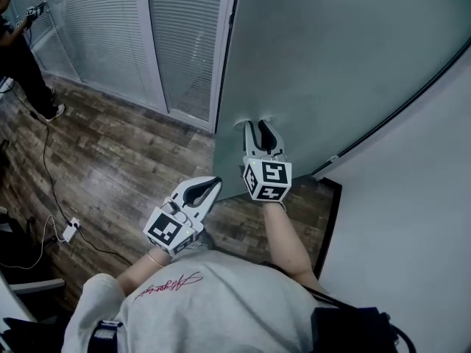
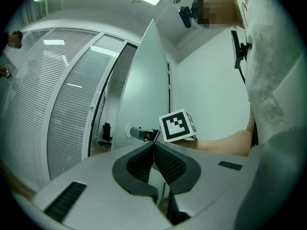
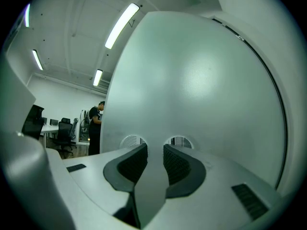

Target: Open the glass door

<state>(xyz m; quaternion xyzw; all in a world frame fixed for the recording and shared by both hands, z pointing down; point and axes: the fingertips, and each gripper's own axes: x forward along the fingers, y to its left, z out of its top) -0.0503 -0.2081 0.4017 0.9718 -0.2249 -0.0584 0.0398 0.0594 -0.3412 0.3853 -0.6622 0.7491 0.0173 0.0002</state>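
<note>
The frosted glass door [image 1: 331, 57] stands partly swung, its edge toward the blind-covered partition. My right gripper [image 1: 260, 128] points level at it, its jaws shut on the flat metal door handle [image 3: 152, 176], which runs between the pads below two round mounts [image 3: 180, 141]. In the left gripper view the same handle [image 2: 140, 133] juts from the door [image 2: 144, 85] beside the right gripper's marker cube [image 2: 177, 125]. Off the door to the left, my left gripper [image 1: 214, 184] hangs over the wood floor, shut with nothing in it [image 2: 153, 145].
A glass partition with slatted blinds [image 1: 103, 35] runs along the back left. A person [image 1: 22, 57] stands at the far left. A cable and a white power strip [image 1: 70, 230] lie on the wood floor. A white wall [image 1: 412, 219] closes the right side.
</note>
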